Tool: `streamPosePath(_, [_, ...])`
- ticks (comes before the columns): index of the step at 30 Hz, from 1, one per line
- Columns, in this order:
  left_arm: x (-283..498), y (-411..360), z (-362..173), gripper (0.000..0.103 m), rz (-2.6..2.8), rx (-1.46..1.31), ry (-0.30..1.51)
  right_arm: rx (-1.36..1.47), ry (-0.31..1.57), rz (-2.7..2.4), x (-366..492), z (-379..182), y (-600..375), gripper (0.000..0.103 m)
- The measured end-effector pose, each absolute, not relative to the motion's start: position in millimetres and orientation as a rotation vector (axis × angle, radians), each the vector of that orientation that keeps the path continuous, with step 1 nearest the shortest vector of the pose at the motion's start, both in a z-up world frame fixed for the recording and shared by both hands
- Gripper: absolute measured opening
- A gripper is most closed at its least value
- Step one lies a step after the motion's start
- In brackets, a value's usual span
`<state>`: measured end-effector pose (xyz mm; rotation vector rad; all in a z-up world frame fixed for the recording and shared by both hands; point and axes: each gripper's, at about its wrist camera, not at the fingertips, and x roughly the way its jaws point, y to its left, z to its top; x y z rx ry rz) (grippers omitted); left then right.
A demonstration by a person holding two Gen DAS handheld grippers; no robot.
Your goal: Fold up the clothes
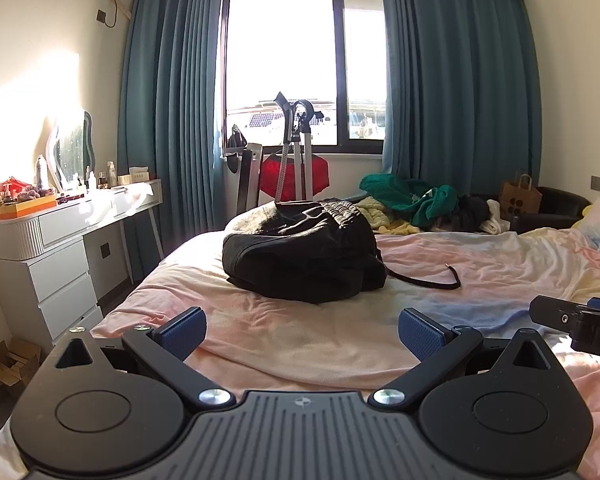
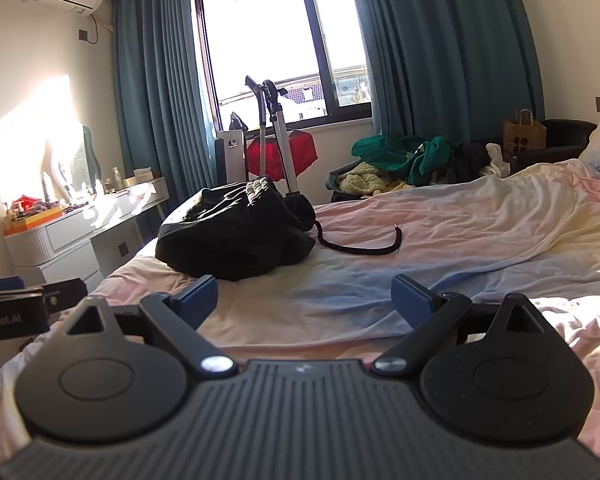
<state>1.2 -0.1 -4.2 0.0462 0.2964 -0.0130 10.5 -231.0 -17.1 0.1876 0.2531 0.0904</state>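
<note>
Nearest to us, our left gripper (image 1: 302, 330) and right gripper (image 2: 303, 300) hover low over the near edge of the bed (image 1: 320, 344), side by side, each with its blue pads spread wide and nothing between them. Bare wrinkled sheet in pastel pink, yellow and blue lies in front of both, so the near stretch is open.

Left of the bed stands a white dressing table (image 1: 60, 236) crowded with bottles and a mirror. Beyond the far edge we see a garment steamer (image 1: 296, 148) before the window, teal curtains (image 1: 456, 80) on either side, and a heap of green and yellow clothes (image 1: 412, 198) to the far right, near a brown paper bag (image 1: 520, 198).

Our black garment (image 1: 304, 254) sits bunched in a mound at mid-bed, toward the left edge, its ribbed waistband on top. Its black drawstring (image 1: 432, 278) trails rightward across the sheet.
</note>
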Motion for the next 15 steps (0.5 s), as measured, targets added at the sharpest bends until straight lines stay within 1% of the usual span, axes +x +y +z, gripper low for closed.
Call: streamPosePath(15, [5.4, 4.1, -10.3, 0.103, -0.04, 0.025, 0.299, 0.192, 0.249, 0.104, 10.2, -16.3, -231.0, 0.095])
